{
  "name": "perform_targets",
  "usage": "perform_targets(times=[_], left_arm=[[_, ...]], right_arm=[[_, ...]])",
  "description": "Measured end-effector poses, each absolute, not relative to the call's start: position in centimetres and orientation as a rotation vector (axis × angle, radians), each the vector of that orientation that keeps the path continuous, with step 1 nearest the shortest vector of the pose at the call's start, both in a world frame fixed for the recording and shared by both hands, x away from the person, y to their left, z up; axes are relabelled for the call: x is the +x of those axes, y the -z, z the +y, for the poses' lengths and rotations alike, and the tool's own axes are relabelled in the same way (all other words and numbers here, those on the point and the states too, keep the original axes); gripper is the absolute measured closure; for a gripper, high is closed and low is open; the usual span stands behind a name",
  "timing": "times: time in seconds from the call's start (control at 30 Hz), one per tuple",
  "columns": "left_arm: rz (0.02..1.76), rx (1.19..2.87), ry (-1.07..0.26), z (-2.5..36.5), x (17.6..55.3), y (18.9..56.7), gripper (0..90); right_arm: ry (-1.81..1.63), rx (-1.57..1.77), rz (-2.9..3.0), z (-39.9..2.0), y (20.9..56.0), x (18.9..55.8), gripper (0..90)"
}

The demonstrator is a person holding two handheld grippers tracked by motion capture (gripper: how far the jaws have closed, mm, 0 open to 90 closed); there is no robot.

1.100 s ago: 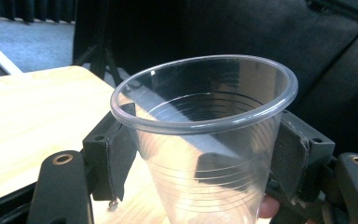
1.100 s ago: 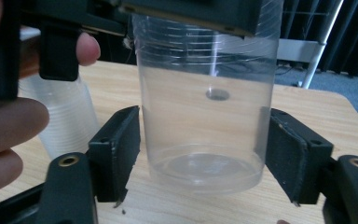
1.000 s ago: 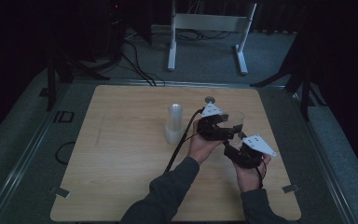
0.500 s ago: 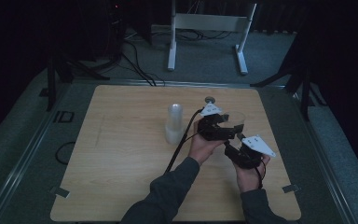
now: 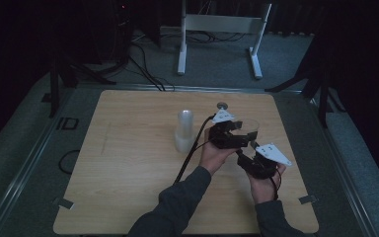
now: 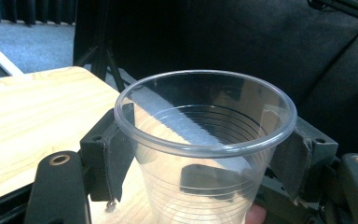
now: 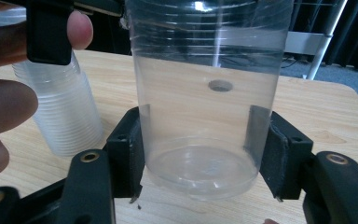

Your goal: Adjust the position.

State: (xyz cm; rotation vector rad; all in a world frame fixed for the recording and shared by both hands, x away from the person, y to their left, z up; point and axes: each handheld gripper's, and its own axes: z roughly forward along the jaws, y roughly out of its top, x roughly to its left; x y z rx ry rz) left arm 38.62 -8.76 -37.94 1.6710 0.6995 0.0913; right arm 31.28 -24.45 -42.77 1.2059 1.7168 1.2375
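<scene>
Both hands stayed put; my left gripper [image 6: 205, 154] just closed in, clamping the clear cup [image 6: 205, 140]; my right gripper [image 7: 200, 154], just widening, brackets its base, three o'clock of the cup stack [image 5: 184, 131].

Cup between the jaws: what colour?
Clear, colourless plastic cup with fine ribbed rings; left gripper view shows it best.

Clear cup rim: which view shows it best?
Left gripper view: the clear cup shows its whole round rim between the jaws. Right gripper view shows its lower wall and base; high view shows it small and dim.
</scene>
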Motion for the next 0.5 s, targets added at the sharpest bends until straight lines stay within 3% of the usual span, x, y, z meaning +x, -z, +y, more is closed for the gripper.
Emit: perform_targets(times=[0.5], left_arm=[[0.701, 1.676, -0.148, -8.47, 38.67, 38.35, 29.1]], right_arm=[[-1.242, 1.224, 1.737, -24.75, 43.01, 31.15, 30.1]])
